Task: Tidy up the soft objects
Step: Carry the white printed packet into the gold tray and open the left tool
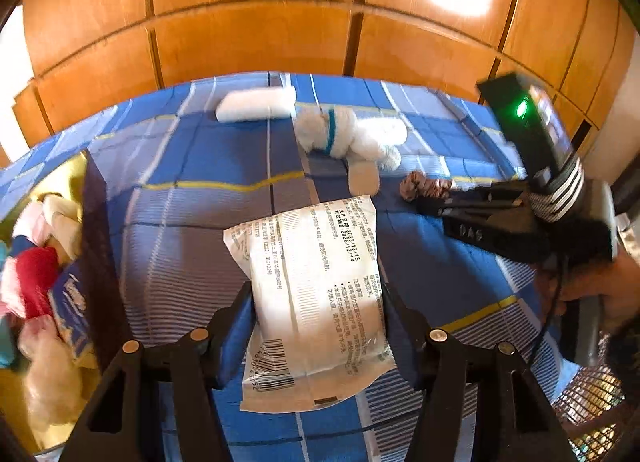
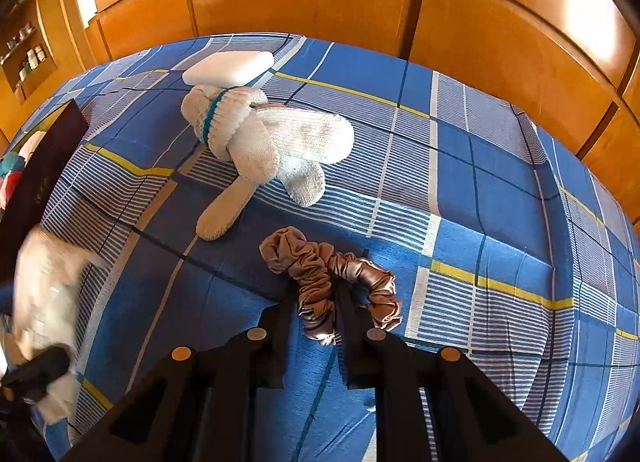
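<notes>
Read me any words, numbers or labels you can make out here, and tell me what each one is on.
"2023/12/15" and "2026/12/14": on the white packet, upside down as seen.
Barcode on that packet, lower corner: digits too blurred to read.
Its other print: too small to read.
Blue pack in the box: lettering blurred.
Nothing else carries text.

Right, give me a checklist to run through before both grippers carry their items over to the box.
1. Left gripper clamped on the white packet: ok.
2. Packet clear of the bedspread: cannot tell.
3. Right gripper shut on the brown scrunchie: ok.
4. Scrunchie fully gathered: not ok, a loop hangs outside the fingers.
5. Box within view, room inside: cannot tell.
6. White gloves out of the path: ok.
</notes>
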The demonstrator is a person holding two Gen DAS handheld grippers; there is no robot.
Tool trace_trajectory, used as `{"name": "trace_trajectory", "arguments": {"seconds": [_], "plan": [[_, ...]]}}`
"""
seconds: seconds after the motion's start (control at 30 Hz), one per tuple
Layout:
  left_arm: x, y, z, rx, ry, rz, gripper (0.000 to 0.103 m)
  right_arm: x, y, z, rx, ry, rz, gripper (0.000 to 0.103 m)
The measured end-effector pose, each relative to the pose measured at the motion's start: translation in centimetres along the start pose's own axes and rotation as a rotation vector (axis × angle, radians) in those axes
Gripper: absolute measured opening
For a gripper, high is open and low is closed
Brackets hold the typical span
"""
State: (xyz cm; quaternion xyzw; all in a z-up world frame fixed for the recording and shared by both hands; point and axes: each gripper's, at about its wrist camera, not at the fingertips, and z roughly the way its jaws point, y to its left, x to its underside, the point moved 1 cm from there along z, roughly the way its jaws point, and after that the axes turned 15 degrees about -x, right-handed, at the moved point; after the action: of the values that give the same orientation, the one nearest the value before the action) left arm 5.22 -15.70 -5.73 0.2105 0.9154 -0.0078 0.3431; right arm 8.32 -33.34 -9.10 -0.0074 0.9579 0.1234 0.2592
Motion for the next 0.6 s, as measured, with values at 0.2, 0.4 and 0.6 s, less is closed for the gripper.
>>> {"name": "trace_trajectory", "arguments": {"seconds": [0.2,0.4,0.6], "plan": [[-1.1,1.2,-2.8,-0.026,-0.067,-0.025,0.061,0.0,0.2,0.0,0.007,0.0,-0.005,0.015],[-1.7,2.5,-4.5,-0.045,-0.101,-0.053,0.061,-0.1,0.0,0.0,0.003,-0.002,0.003,0.015],[-1.9,4.7,-5.5,-0.058,-0.112,-0.108,0.061,0.0,0.1,0.0,0.008,-0.004,-0.005,0.015]]}}
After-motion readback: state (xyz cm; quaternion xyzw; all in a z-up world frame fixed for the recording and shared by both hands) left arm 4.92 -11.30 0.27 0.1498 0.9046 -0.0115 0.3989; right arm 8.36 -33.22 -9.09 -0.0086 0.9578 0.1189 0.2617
